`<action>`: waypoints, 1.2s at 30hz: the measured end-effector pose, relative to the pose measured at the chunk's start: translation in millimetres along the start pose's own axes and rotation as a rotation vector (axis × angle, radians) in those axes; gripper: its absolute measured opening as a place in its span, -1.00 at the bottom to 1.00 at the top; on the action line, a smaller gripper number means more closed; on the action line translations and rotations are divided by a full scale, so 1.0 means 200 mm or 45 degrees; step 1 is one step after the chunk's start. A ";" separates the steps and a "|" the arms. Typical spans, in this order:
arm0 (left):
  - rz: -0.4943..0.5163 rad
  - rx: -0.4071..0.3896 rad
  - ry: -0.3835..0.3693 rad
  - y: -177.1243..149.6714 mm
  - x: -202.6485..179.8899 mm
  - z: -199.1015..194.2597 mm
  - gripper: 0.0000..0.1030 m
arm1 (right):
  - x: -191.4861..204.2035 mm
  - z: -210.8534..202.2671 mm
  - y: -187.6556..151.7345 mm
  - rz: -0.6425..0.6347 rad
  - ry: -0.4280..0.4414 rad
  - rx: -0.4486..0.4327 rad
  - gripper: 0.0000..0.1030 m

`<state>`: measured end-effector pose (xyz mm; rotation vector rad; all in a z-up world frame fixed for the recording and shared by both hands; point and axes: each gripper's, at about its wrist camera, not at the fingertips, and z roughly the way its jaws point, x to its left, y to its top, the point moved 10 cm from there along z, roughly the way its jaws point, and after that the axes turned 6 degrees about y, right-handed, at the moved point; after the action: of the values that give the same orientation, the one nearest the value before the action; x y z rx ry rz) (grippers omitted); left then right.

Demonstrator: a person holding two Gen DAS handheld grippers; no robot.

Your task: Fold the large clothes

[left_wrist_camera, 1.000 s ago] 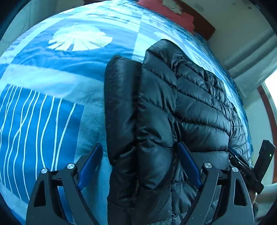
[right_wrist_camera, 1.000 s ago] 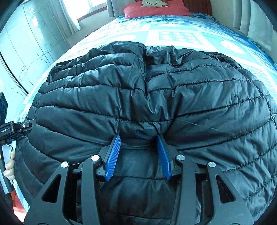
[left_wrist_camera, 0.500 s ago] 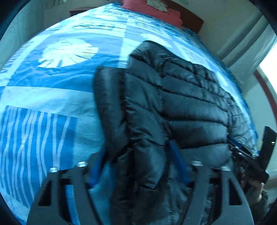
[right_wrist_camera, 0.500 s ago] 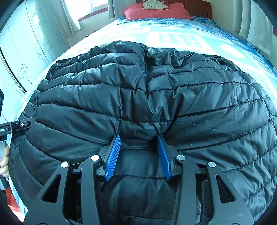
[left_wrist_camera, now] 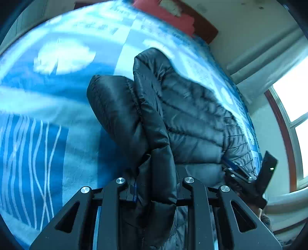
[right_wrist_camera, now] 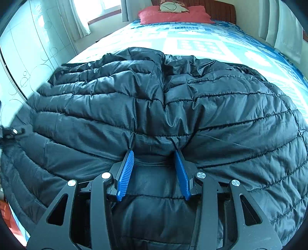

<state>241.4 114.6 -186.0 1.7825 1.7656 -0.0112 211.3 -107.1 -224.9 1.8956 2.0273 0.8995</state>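
Home bedroom, bed (right_wrist_camera: 221,44) with blue patterned cover, red pillow (right_wrist_camera: 173,16) at wooden headboard (right_wrist_camera: 221,11), curtained window (right_wrist_camera: 92,9)

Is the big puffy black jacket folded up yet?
Not yet. The black quilted puffer jacket lies spread across the blue patterned bedspread, one sleeve tucked alongside. The left gripper is closing on its edge; the right gripper pinches the hem. Folding it over remains.

Item count: one black quilted jacket (right_wrist_camera: 192,115); one blue patterned bedspread (left_wrist_camera: 48,96); two grippers, left gripper (left_wrist_camera: 156,192) and right gripper (right_wrist_camera: 154,171); one red pillow (right_wrist_camera: 173,16), with possibly one smaller cushion on it.
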 end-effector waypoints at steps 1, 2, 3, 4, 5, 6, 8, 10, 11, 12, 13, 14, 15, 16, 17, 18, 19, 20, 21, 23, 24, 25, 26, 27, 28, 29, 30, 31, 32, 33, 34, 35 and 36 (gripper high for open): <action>0.013 -0.028 -0.012 0.02 -0.05 -0.05 -0.55 | 0.00 -0.01 0.00 0.004 0.005 -0.003 -0.16; 0.021 -0.047 -0.021 0.03 -0.10 -0.09 -0.55 | 0.00 -0.01 0.01 0.011 0.011 -0.005 -0.16; 0.030 -0.073 -0.038 0.05 -0.16 -0.14 -0.56 | -0.01 -0.02 0.01 0.016 0.017 -0.006 -0.16; 0.041 -0.088 -0.047 0.06 -0.22 -0.17 -0.56 | -0.01 -0.02 0.01 0.020 0.021 -0.009 -0.16; 0.057 -0.098 -0.045 0.08 -0.26 -0.18 -0.57 | -0.02 -0.03 0.02 0.022 0.025 -0.012 -0.16; 0.088 -0.111 -0.032 0.10 -0.32 -0.21 -0.57 | -0.02 -0.04 0.02 0.024 0.030 -0.015 -0.16; 0.132 -0.121 -0.007 0.11 -0.44 -0.23 -0.57 | -0.04 -0.08 0.03 0.040 0.044 -0.021 -0.15; 0.145 -0.122 -0.010 0.11 -0.51 -0.25 -0.57 | -0.08 -0.14 0.03 0.075 0.061 -0.041 -0.14; 0.158 -0.125 -0.007 0.11 -0.55 -0.25 -0.57 | -0.10 -0.18 0.04 0.085 0.057 -0.059 -0.14; 0.179 -0.125 0.004 0.12 -0.62 -0.25 -0.57 | -0.13 -0.21 0.04 0.093 0.053 -0.071 -0.12; 0.197 -0.124 0.011 0.12 -0.67 -0.23 -0.57 | -0.17 -0.26 0.05 0.105 0.047 -0.092 -0.09; 0.217 -0.122 0.020 0.11 -0.70 -0.23 -0.57 | -0.21 -0.30 0.06 0.115 0.044 -0.112 -0.04; 0.248 -0.118 0.037 0.11 -0.76 -0.22 -0.57 | -0.24 -0.34 0.07 0.120 0.036 -0.131 -0.01; 0.275 -0.116 0.052 0.11 -0.80 -0.20 -0.57 | -0.29 -0.39 0.07 0.124 0.025 -0.151 0.00; 0.311 -0.113 0.071 0.11 -0.87 -0.18 -0.57 | -0.31 -0.43 0.07 0.128 0.016 -0.165 0.00; 0.336 -0.111 0.079 0.10 -0.93 -0.16 -0.57 | -0.36 -0.47 0.07 0.134 0.003 -0.184 0.00; 0.364 -0.109 0.082 0.09 -0.99 -0.14 -0.57 | -0.38 -0.50 0.06 0.140 -0.009 -0.196 0.00; 0.384 -0.106 0.082 0.09 -1.04 -0.12 -0.57 | -0.43 -0.54 0.05 0.153 -0.025 -0.212 0.00; 0.411 -0.099 0.078 0.08 -1.11 -0.09 -0.57 | -0.49 -0.57 0.05 0.166 -0.039 -0.221 0.01; 0.456 -0.080 0.067 0.06 -1.24 -0.02 -0.57 | -0.57 -0.62 0.02 0.197 -0.062 -0.233 0.01; 0.470 -0.072 0.063 0.06 -1.28 0.02 -0.57 | -0.63 -0.64 0.00 0.216 -0.075 -0.237 0.01; 0.489 -0.061 0.055 0.04 -1.35 0.06 -0.56 | -0.67 -0.66 -0.01 0.234 -0.087 -0.239 0.01; 0.504 -0.051 0.045 0.03 -1.40 0.10 -0.56 | -0.73 -0.67 -0.03 0.260 -0.099 -0.240 0.01; 0.514 -0.039 0.031 0.02 -1.45 0.15 -0.56 | -0.78 -0.69 -0.05 0.284 -0.108 -0.242 0.01; 0.523 -0.025 0.018 0.00 -1.49 0.18 -0.56 | -0.84 -0.70 -0.07 0.307 -0.116 -0.241 0.01; 0.535 -0.008 0.004 -0.02 -1.55 0.23 -0.56 | -0.87 -0.72 -0.11 0.322 -0.122 -0.243 0.01; 0.546 0.008 -0.007 -0.04 -1.59 0.27 -0.56 | -0.91 -0.74 -0.13 0.339 -0.128 -0.244 0.01; 0.554 0.023 -0.015 -0.07 -1.63 0.31 -0.56 | -0.95 -0.74 -0.15 0.352 -0.134 -0.244 0.01; 0.559 0.037 -0.017 -0.09 -1.66 0.35 -0.56 | -0.98 -0.75 -0.16 0.365 -0.141 -0.242 0.01; 0.569 0.061 -0.008 -0.12 -1.69 0.41 -0.56 | -1.00 -0.76 -0.19 0.374 -0.145 -0.239 0.01; 0.577 0.074 0.002 -0.15 -1.71 0.45 -0.56 | -1.03 -0.77 -0.20 0.385 -0.151 -0.235 0.01; 0.585 0.081 0.012 -0.17 -1.73 0.49 -0.56 | -1.05 -0.78 -0.24 0.389 -0.156 -0.232 0.01; 0.596 0.089 0.029 -0.20 -1.75 0.54 -0.56 | -1.08 -0.78 -0.26 0.396 -0.163 -0.224 0.01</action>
<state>212.4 -250.2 -141.4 2.2128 1.3374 0.1411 113.6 -356.3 -182.9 2.1409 1.5532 0.9628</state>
